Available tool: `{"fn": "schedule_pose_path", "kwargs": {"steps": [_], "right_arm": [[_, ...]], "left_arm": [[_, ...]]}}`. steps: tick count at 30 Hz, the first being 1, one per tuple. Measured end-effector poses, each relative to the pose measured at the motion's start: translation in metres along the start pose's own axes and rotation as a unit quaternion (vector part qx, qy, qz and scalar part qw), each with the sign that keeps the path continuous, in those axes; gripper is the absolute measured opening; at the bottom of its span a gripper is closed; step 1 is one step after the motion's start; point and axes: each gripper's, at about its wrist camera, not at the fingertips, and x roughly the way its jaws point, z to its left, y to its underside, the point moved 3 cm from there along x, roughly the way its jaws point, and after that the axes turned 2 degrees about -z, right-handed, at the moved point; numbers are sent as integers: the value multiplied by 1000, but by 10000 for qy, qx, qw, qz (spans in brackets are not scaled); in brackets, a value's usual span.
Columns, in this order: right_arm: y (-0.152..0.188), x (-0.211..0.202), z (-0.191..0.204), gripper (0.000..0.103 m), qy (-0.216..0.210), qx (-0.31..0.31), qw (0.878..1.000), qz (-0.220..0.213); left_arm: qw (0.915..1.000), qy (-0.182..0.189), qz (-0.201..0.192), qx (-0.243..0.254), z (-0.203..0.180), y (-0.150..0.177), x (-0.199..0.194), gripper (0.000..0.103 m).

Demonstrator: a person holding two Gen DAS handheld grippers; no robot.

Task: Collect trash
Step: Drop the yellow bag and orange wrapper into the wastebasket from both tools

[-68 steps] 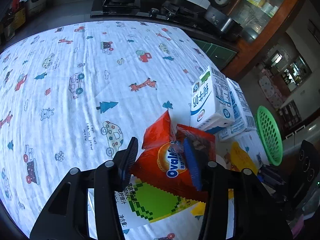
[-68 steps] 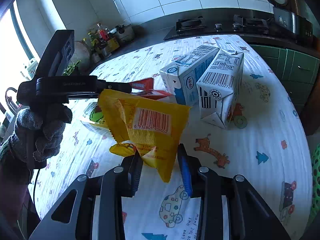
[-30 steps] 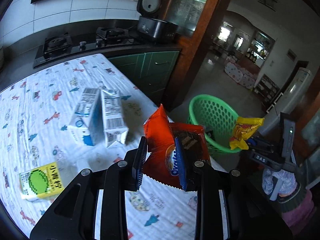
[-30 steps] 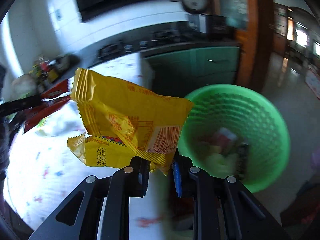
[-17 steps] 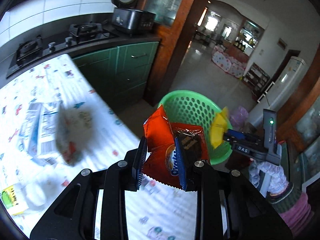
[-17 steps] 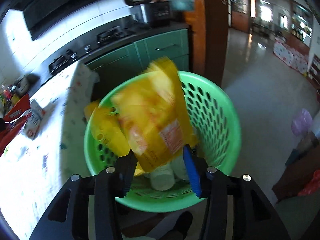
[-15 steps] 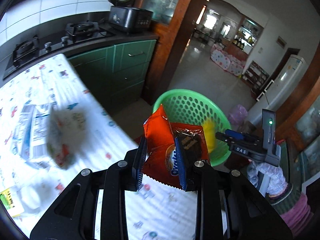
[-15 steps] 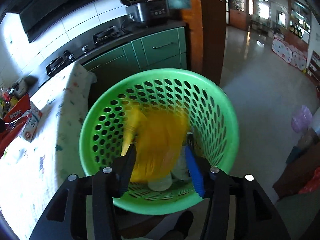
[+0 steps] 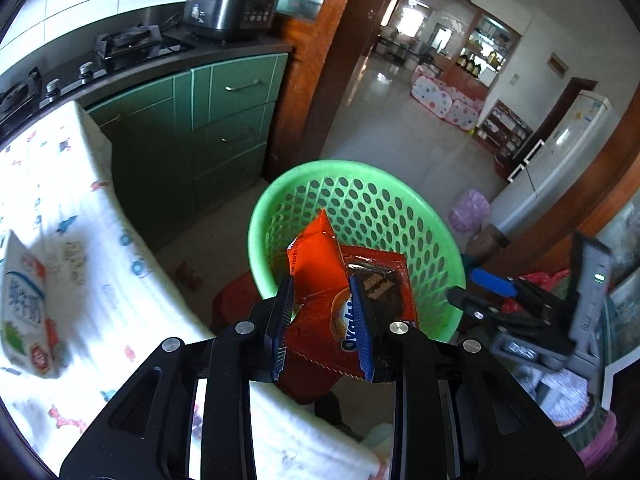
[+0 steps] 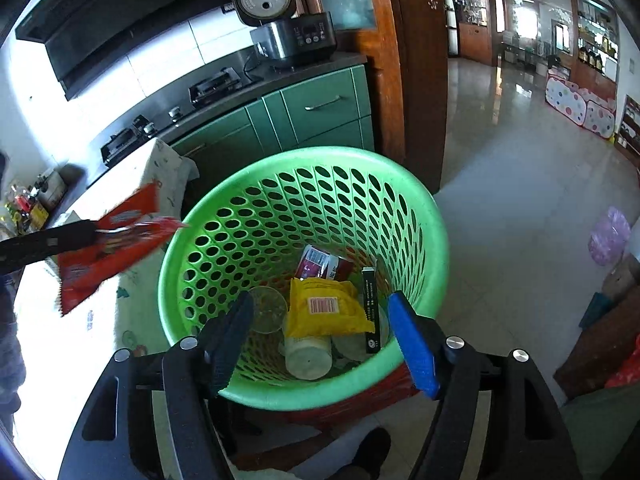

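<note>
**Wrapper held at the basket rim**

The left gripper pinches a glossy orange foil snack wrapper with a zigzag edge, at the near rim of the round green perforated plastic basket. The right gripper, jaws spread, hovers above; a crinkled yellow snack packet lies inside.

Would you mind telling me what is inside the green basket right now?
Inside the green basket lie a yellow snack packet, a red can, a black box, a clear cup and a white bottle. Anything beneath them is covered.
</note>
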Motion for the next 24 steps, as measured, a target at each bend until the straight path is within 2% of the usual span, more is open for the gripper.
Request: {"fn": "schedule_pose_path", "kwargs": {"steps": [5,12,14,16,24], "right_arm": [[8,-17,0,71,-106,13,9999,-114],[17,-24,1,71,-189,-7,9998,-112],[19,-23,3,71,-215,4,9997,-94],[19,-23,3,71,-237,5,9997,-86],[23,-26,12,71,-321,-23,9994,-94]], "left_arm": [[9999,-23,111,126,-13,0,25,29],[9997,-101,155,147,-18,-2,48,33],[9997,-133,178,130,-18,-2,51,47],[9997,-143,127,136,-19,-1,50,56],[9985,-439,-41,330,-18,5,31,66]]}}
